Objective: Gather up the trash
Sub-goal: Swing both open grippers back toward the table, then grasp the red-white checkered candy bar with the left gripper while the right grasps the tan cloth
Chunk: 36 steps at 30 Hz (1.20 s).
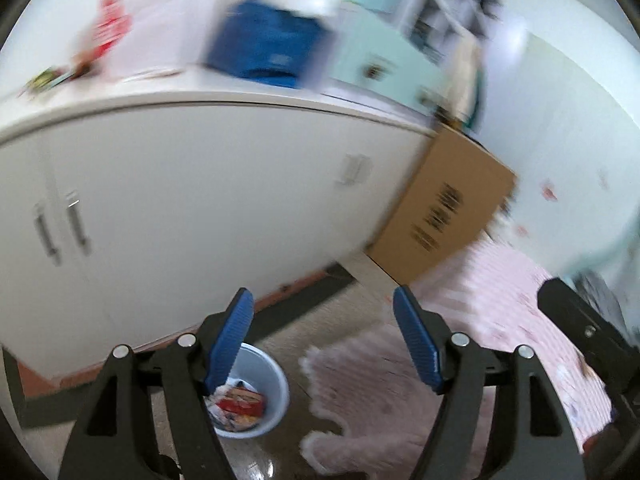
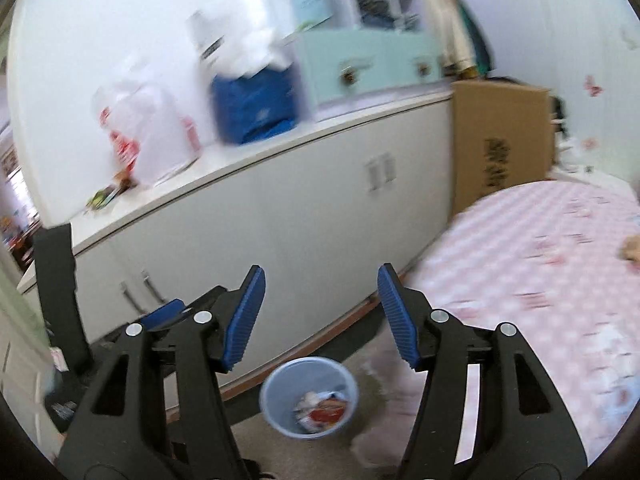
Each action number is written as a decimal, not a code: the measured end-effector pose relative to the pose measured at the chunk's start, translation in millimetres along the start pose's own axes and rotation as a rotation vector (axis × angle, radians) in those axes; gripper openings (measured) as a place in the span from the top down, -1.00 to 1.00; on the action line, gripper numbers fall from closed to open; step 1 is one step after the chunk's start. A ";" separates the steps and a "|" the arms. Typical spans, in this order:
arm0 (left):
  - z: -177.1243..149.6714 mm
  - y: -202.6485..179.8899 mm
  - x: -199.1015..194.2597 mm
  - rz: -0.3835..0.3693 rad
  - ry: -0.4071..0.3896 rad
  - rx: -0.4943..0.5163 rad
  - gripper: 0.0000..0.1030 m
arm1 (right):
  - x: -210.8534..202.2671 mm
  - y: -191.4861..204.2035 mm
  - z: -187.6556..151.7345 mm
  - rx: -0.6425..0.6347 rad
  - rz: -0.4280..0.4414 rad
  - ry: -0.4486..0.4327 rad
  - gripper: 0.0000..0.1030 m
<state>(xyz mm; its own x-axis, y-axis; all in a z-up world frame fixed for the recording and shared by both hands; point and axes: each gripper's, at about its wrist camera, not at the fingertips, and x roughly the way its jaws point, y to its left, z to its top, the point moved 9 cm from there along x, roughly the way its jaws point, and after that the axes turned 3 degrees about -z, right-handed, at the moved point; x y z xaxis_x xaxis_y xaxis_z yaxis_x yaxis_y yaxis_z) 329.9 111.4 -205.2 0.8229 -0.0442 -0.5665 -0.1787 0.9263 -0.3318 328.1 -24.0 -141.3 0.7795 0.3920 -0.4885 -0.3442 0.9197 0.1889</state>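
A light blue waste bin point(image 1: 276, 390) stands on the floor by the white cabinet, with red and white wrappers point(image 1: 240, 402) inside. My left gripper point(image 1: 324, 340) is open and empty, high above the bin. In the right wrist view the bin point(image 2: 309, 384) sits below and between the blue pads, with trash point(image 2: 322, 412) in it. My right gripper point(image 2: 320, 312) is open and empty. The left gripper's blue pad point(image 2: 164, 312) shows at the lower left there. Both views are motion-blurred.
A long white cabinet point(image 2: 280, 216) carries a blue bag point(image 2: 252, 104), a white plastic bag point(image 2: 148, 132) and a mint drawer box point(image 2: 360, 64). A cardboard box point(image 2: 500, 136) stands beside it. A pink bed point(image 2: 540, 260) is at right; a pink rug point(image 1: 360, 380) lies by the bin.
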 end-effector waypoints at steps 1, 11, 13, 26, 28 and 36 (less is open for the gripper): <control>-1.3 -14.5 -3.2 -0.022 0.010 0.016 -0.38 | -8.3 -14.6 2.0 0.010 -0.019 -0.007 -0.14; -51.7 -246.2 15.1 -0.253 0.177 0.307 -0.43 | -114.6 -222.9 -17.3 0.170 -0.320 -0.073 -0.19; -68.8 -281.7 24.4 -0.288 0.224 0.341 -0.43 | -130.4 -266.8 -29.0 0.214 -0.375 -0.070 -0.19; -164.3 -432.8 83.5 -0.323 0.357 0.593 -0.42 | -164.8 -406.7 -76.7 0.422 -0.479 0.017 -0.24; -173.4 -439.9 96.9 -0.295 0.387 0.622 -0.27 | -160.3 -411.0 -78.1 0.425 -0.467 0.042 -0.25; -177.5 -442.6 112.7 -0.363 0.469 0.589 0.74 | -130.9 -412.6 -71.7 0.423 -0.424 0.104 -0.26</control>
<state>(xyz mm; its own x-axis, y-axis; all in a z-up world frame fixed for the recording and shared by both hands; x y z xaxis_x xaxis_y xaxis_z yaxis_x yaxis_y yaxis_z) 405.9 -370.0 -256.1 0.4421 -0.4079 -0.7988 0.4728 0.8628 -0.1790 330.5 -456.3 -216.3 0.7403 0.0056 -0.6722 0.2396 0.9321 0.2717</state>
